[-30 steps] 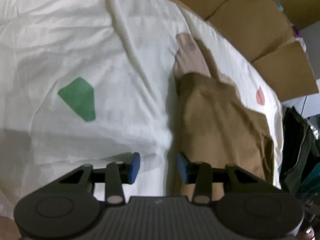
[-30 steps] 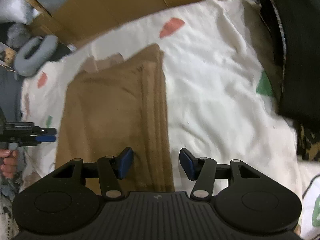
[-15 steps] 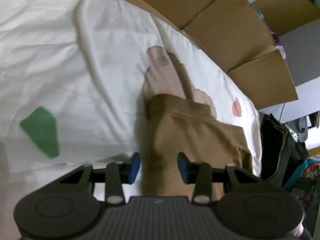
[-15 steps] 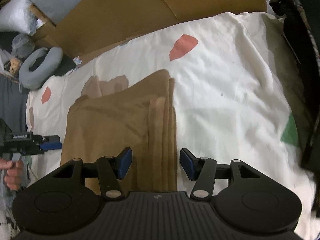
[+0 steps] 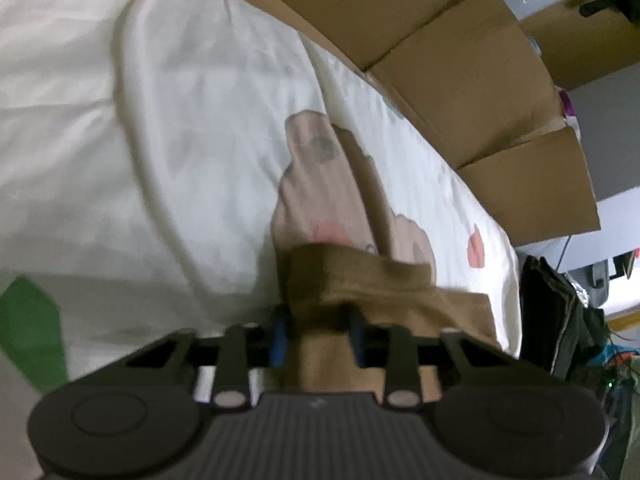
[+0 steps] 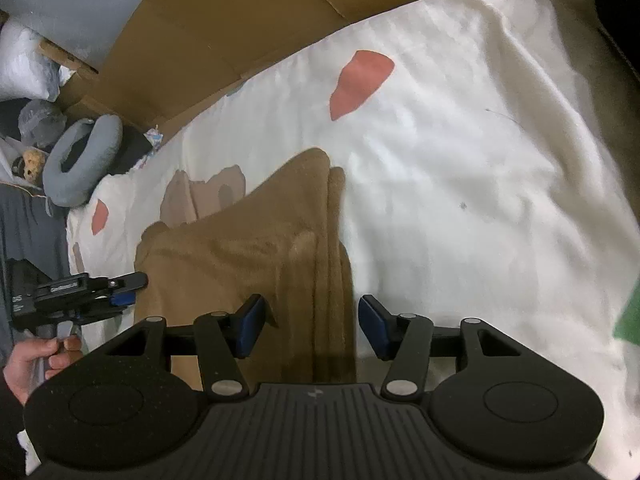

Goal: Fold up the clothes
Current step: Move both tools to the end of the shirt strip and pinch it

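The left gripper (image 5: 318,330) straddles the brown garment (image 6: 248,264)'s near-left corner, not visibly clamped; right gripper (image 6: 310,326) released over its right edge; pinch every layer before lifting

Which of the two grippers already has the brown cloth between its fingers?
The left gripper: brown garment fabric is bunched between its fingers at a corner. The right gripper is open, its fingers apart above the folded edge, gripping nothing.
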{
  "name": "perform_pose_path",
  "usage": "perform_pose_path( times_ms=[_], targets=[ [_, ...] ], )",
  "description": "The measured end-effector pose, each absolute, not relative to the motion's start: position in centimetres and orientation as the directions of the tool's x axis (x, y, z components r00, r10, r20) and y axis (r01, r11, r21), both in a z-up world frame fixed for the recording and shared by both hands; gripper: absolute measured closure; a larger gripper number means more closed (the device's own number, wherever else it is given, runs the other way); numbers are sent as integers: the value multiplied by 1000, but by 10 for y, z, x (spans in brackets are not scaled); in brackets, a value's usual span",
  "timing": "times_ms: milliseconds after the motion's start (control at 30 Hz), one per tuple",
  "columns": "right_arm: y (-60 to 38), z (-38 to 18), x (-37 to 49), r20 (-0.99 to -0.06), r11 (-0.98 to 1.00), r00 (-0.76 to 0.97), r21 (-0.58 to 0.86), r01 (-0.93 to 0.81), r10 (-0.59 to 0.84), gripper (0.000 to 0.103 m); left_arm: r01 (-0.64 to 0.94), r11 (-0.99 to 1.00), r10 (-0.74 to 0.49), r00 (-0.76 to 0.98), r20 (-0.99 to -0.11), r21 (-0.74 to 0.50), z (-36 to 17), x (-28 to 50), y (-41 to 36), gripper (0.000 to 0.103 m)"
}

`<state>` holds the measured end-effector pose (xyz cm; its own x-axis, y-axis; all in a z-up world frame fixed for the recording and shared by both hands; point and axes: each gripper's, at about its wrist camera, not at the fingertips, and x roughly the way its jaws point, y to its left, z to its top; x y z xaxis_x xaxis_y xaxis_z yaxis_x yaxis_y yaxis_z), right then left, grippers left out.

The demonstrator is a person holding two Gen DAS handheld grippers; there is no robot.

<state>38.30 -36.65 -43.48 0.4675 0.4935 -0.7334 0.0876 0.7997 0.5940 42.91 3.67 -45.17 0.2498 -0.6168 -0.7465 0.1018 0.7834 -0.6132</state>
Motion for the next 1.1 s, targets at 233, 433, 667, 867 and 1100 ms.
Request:
perform_pose_path(
  times_ms=[233, 433, 667, 867, 1100],
  targets=[
    [-366, -424, 392, -742, 814, 445, 579, 48, 501, 75, 97, 772, -629, 263, -732, -629, -447, 431, 38, 76],
    [-382, -436, 387, -733, 772, 407, 629, 98, 545, 53, 84, 753, -653, 215, -726, -653, -455, 425, 45, 60],
    [-382, -452, 396, -671, 687, 399, 715, 128, 625, 51, 58, 684, -722, 201, -662, -728, -469, 427, 42, 60],
    [-378, -459, 412, -629, 636, 375, 762, 122, 681, 51, 28, 607, -786, 174, -594, -795, -482, 434, 39, 64],
    [-369, -455, 418, -657, 679, 338, 731, 65, 674, 86, 74, 646, -759, 169, -629, -759, -474, 432, 34, 94]
  ],
)
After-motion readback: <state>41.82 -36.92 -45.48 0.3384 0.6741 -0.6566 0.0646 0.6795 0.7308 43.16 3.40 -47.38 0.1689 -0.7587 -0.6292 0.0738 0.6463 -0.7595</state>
